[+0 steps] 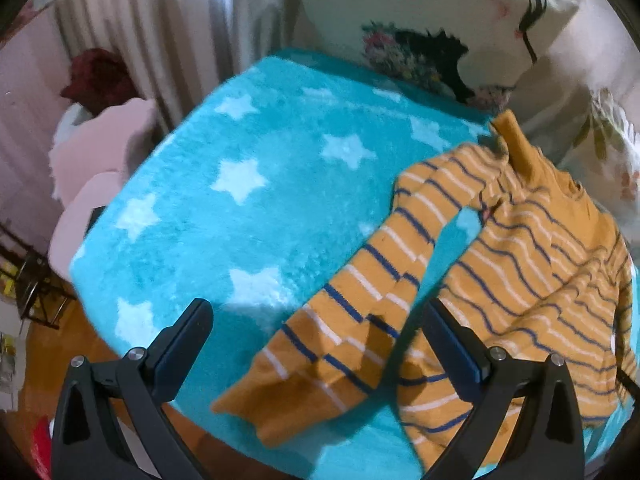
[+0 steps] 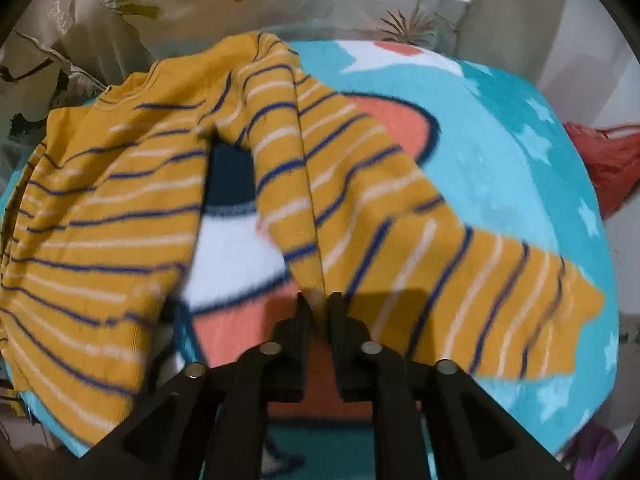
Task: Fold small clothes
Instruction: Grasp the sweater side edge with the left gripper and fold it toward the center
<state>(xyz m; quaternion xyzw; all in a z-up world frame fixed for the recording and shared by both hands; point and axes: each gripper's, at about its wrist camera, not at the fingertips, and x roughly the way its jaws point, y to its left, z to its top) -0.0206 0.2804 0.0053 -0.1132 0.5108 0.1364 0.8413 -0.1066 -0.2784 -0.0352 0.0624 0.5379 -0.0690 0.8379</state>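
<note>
Right hand-held gripper (image 2: 318,304) apparently pinching striped shirt (image 2: 352,200); left hand-held gripper (image 1: 316,316) spread.

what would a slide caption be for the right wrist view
Right gripper pinching a fold of the mustard striped sweater above a turquoise star blanket.

No text, label, brand or number can be read anywhere in either view.
</note>
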